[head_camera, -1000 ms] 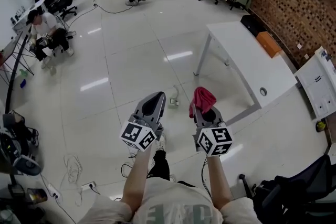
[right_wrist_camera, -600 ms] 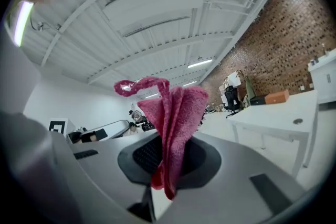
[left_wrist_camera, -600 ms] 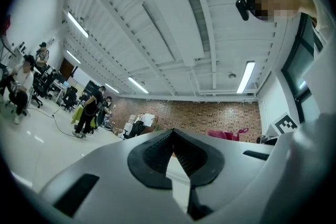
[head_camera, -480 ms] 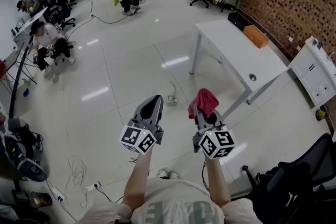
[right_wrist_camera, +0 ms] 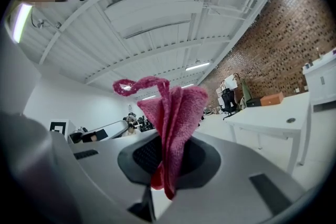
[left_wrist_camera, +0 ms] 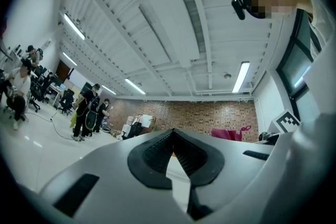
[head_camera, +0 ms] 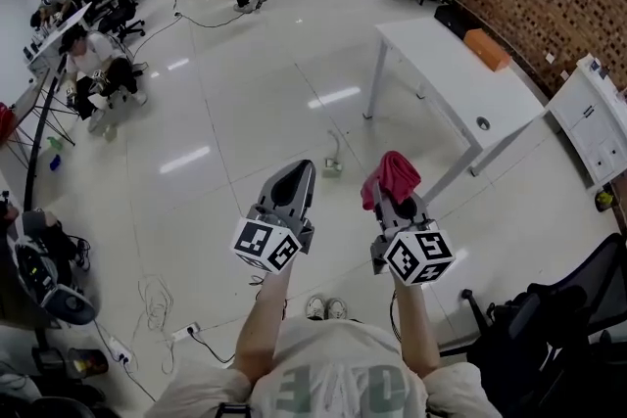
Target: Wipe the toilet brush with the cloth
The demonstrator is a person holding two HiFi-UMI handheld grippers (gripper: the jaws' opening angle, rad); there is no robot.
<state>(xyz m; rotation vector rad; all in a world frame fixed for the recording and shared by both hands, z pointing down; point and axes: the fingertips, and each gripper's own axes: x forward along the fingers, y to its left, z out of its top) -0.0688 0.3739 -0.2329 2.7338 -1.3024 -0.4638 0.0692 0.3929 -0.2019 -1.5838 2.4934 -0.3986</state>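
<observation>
Over the floor, I hold two tongs: left tongs closed, empty; right tongs gripping one pink cloth; one white bench beyond.

- The head view looks steeply down from overhead; the left tool and right tool sit close at 6 o'clock.
- The left tool view rides just behind its jaws, tilted up at the ceiling.
- The right tool view faces level; it shares the desk and brick wall with the head view.

right gripper pinching red cloth, left gripper alongside
</observation>
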